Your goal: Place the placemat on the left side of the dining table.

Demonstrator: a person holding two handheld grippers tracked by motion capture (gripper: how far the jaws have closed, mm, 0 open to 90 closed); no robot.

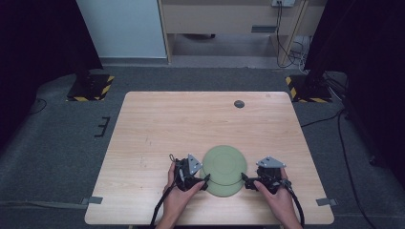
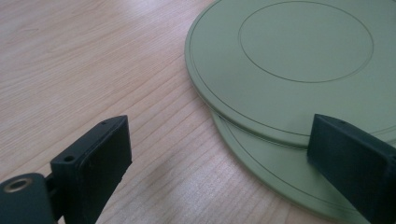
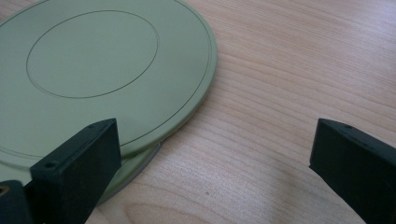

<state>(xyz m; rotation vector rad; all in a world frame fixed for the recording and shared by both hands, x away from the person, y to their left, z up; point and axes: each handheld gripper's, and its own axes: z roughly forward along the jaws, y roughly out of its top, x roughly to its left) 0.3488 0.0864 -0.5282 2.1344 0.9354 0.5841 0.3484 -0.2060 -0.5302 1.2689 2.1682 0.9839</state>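
Note:
Two flat pale-green plates lie stacked near the table's front edge. The upper plate (image 1: 223,163) (image 2: 289,60) (image 3: 93,70) sits shifted toward the far side, so a crescent of the lower plate (image 1: 222,191) (image 2: 261,161) (image 3: 135,171) shows at the near side. My left gripper (image 1: 205,179) (image 2: 219,144) stands open at the stack's left edge, with its right jaw over the plates' rims. My right gripper (image 1: 244,177) (image 3: 215,144) is open at the stack's right edge, its left jaw over the rim. Neither holds anything.
The wooden table (image 1: 157,129) carries a small dark round cap (image 1: 239,104) near its far edge. Grey tape tabs (image 1: 94,200) (image 1: 324,202) mark the front corners. Black stands on hazard-striped bases (image 1: 90,87) (image 1: 305,88) flank the table's far side.

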